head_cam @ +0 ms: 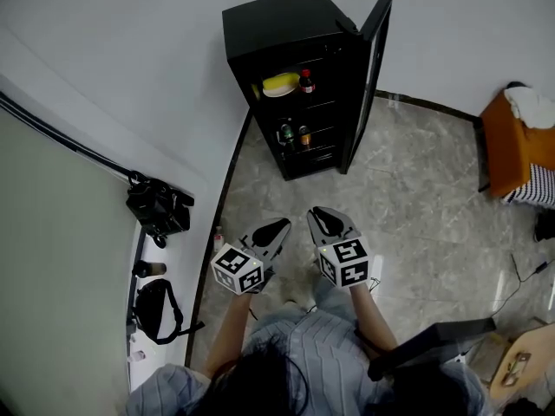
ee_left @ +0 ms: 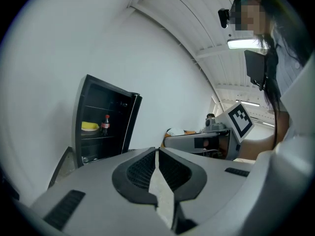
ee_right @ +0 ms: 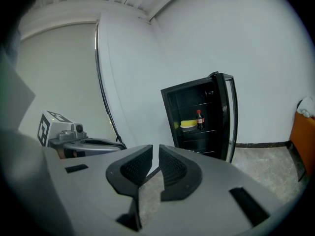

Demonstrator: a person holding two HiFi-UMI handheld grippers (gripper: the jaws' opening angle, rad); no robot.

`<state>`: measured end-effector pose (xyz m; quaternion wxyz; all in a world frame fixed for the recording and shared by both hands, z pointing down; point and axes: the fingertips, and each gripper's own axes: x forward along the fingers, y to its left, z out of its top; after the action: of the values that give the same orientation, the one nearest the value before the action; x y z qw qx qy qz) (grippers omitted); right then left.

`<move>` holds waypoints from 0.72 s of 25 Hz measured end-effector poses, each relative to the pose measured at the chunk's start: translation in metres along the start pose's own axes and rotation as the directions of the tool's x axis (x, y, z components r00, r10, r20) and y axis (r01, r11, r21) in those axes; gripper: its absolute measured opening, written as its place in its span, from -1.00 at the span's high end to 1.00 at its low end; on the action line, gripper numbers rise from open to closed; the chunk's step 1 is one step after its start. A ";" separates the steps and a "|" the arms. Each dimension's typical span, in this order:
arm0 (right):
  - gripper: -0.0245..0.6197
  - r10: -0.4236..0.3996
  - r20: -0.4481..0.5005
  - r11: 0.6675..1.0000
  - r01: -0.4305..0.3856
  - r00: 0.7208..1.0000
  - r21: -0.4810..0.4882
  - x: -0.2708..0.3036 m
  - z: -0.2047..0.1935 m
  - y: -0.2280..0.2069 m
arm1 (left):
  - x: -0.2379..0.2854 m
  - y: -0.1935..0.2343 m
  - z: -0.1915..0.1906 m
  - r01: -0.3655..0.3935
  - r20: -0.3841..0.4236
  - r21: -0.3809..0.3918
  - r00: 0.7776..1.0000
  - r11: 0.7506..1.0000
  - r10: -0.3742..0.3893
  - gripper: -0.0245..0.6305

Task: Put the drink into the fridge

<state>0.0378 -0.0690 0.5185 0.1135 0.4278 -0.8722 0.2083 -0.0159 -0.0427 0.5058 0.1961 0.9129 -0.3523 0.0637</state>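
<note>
The drink [head_cam: 305, 81], a dark cola bottle with a red cap, stands upright on the upper shelf inside the fridge [head_cam: 277, 20], just beside a white plate [head_cam: 276, 92] that carries something yellow [head_cam: 281, 81]. The marbled grey floor [head_cam: 416, 206] fills the right of the head view, and a plain white wall [head_cam: 130, 68] curves round behind and to the left. The fridge is a small black cabinet set against that wall, and its door [head_cam: 375, 68] is swung wide open to the right, so the shelves show. At the far right edge stands an orange chair [head_cam: 506, 141] with white cloth on top of it. The person stands well back from the fridge with both forearms held out in front. The left gripper [head_cam: 281, 227] and the right gripper [head_cam: 321, 216] sit side by side near each other and point toward the open fridge, each with its cube of square markers at the back. In the left gripper view the two ribbed black pads meet at the tips with nothing between them. In the right gripper view only a hairline slit shows between the pads, so that claw is closed too, and it is empty. Two black bags [head_cam: 158, 208] lie on the pale ledge along the left wall, one nearer the fridge and one nearer the person. On the lower fridge shelf stand two more small bottles [head_cam: 295, 135], close together; their labels are too small to read.
</note>
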 end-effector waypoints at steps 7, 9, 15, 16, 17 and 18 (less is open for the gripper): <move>0.77 -0.013 -0.017 1.000 0.013 1.000 -0.010 -0.015 -0.023 0.060 | -0.061 -0.004 -0.008 0.005 0.038 -0.002 0.999 1.000 -0.005 0.89; 0.77 -0.019 -0.020 1.000 0.019 1.000 -0.011 -0.022 -0.033 0.078 | -0.077 -0.009 -0.016 0.016 0.039 -0.009 0.999 1.000 -0.016 0.89; 0.79 -0.058 -0.026 0.998 0.057 0.998 -0.018 -0.048 -0.059 0.115 | -0.117 -0.021 -0.039 0.040 0.051 -0.024 0.998 0.999 -0.039 0.89; 0.79 -0.067 -0.021 0.998 0.067 0.998 -0.013 -0.054 -0.061 0.118 | -0.122 -0.025 -0.042 0.045 0.054 -0.026 0.998 0.999 -0.043 0.89; 0.79 -0.075 -0.015 0.997 0.075 0.997 -0.008 -0.060 -0.062 0.120 | -0.125 -0.028 -0.043 0.051 0.058 -0.025 0.997 0.998 -0.050 0.89; 0.79 -0.081 -0.007 0.997 0.081 0.997 -0.003 -0.066 -0.062 0.123 | -0.128 -0.032 -0.044 0.058 0.062 -0.023 0.996 0.998 -0.057 0.89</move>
<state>-0.0188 0.0725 0.5159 0.1253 0.4620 -0.8540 0.2039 -0.0887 0.0759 0.5033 0.1983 0.9217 -0.3325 0.0256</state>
